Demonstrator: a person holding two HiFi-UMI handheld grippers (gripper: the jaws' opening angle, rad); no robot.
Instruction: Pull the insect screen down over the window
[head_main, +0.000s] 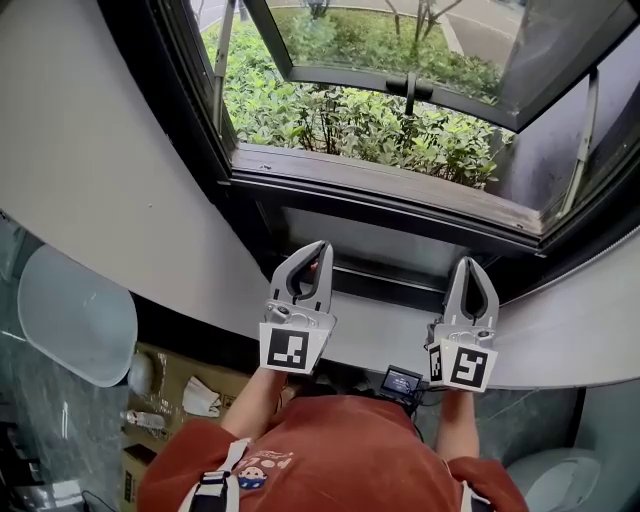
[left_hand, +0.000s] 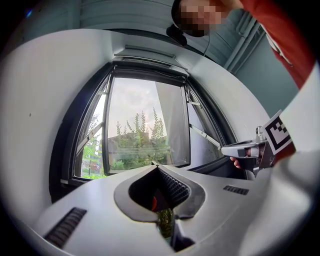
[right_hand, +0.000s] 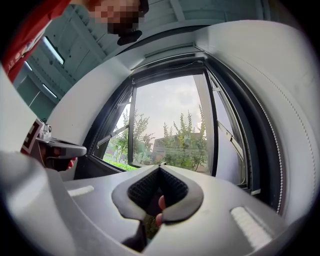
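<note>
Grey left gripper pressed shut, empty; insect screen apparently rolled up at the top of the open window; right gripper likewise shut, so closed jaws risk slipping off instead of catching it.

A person is wearing a rust-red top with a cartoon patch; the pale grey left gripper and right gripper are each carrying a black-and-white marker cube.

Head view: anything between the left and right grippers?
Nothing stands between the left gripper and the right gripper. The head view shows only bare grey sill there, with the dark window frame just beyond.
</note>
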